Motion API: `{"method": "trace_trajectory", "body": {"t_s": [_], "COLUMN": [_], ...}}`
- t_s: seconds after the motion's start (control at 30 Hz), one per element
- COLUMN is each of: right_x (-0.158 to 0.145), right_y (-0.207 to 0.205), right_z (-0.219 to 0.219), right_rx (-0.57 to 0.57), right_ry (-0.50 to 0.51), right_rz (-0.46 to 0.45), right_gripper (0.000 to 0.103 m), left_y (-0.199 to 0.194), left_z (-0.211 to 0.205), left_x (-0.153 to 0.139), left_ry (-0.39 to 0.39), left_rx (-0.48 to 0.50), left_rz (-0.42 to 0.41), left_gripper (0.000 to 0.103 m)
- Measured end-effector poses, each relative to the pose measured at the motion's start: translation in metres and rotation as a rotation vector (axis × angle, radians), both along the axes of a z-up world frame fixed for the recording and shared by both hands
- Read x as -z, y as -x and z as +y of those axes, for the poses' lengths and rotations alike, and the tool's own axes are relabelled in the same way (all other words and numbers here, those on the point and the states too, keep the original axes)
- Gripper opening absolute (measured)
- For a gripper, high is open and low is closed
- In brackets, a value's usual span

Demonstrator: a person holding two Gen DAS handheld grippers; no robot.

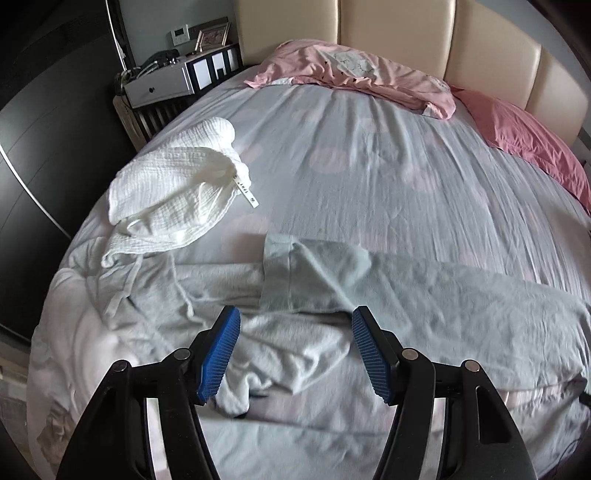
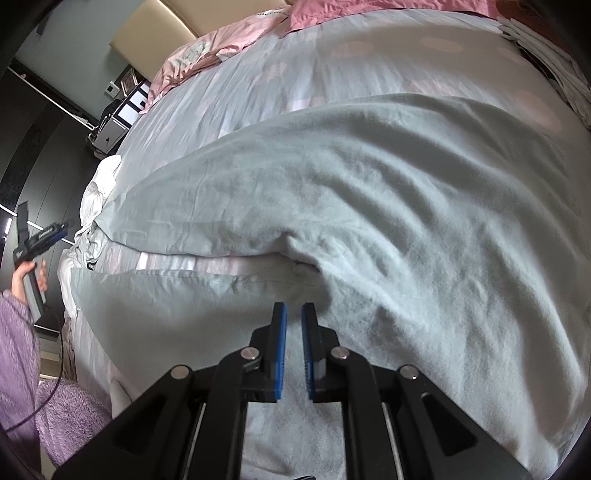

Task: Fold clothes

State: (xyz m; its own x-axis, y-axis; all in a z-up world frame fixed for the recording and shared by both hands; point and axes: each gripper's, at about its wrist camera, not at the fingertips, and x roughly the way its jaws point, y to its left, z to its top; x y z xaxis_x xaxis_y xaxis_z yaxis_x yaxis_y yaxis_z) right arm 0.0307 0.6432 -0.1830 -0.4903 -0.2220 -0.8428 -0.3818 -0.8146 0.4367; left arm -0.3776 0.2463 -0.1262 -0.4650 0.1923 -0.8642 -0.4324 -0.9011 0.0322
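The pale grey-green garment (image 1: 424,291) lies spread on the bed (image 1: 369,155), its long axis running across the left wrist view from the lower left toward the right edge, with one cuffed end (image 1: 280,247) pointing up toward the headboard (image 1: 399,33). In the right wrist view the same garment (image 2: 369,192) fills most of the frame as a broad sheet, a folded edge (image 2: 207,254) running sideways through the middle. The left gripper (image 1: 295,325) hangs above the crumpled part of the garment, tilted steeply down, its blue pads (image 1: 218,354) standing well apart with nothing pinched between them. Seen from the right wrist camera, the left gripper (image 2: 44,234) is off the near side of the bed, held by a hand (image 2: 26,277) in a purple fuzzy sleeve (image 2: 18,350). The right gripper (image 2: 293,306) also points steeply down over the cloth; its pads (image 2: 280,350) are nearly together with a thin gap, and whether fabric sits in that gap cannot be told. A white crinkled garment (image 1: 177,192) lies near the left edge of the bed, just beyond the grey-green one. Farther up, the sheet is open and bare as far as the pink pillows (image 1: 354,74) at the headboard. A bedside cabinet (image 1: 166,81) stands beyond the bed's left corner.
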Motion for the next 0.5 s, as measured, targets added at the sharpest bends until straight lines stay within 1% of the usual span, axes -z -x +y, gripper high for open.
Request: {"method": "trace_trajectory", "body": {"t_s": [0.13, 0.27, 0.4, 0.47, 0.5], "right_x": [0.004, 0.008, 0.010, 0.013, 0.015], "right_y": [0.006, 0.014, 0.022, 0.025, 0.027], "right_z": [-0.001, -0.001, -0.004, -0.007, -0.007], "right_rx": [-0.020, -0.042, -0.075, -0.091, -0.096], "right_ry": [0.000, -0.004, -0.024, -0.033, -0.033], "right_rz": [0.002, 0.002, 0.005, 0.001, -0.006], "right_gripper": [0.010, 0.010, 0.010, 0.010, 0.010], "left_y": [0.036, 0.068, 0.088, 0.092, 0.094], "left_z": [0.008, 0.005, 0.007, 0.010, 0.011], "left_x": [0.020, 0.044, 0.068, 0.077, 0.081], "left_ry": [0.011, -0.018, -0.058, -0.069, -0.073], "left_rx": [-0.042, -0.115, -0.157, -0.164, -0.166], "left_rz": [-0.045, -0.113, -0.153, -0.159, -0.161], "left_gripper": [0.065, 0.065, 0.065, 0.064, 0.061]}}
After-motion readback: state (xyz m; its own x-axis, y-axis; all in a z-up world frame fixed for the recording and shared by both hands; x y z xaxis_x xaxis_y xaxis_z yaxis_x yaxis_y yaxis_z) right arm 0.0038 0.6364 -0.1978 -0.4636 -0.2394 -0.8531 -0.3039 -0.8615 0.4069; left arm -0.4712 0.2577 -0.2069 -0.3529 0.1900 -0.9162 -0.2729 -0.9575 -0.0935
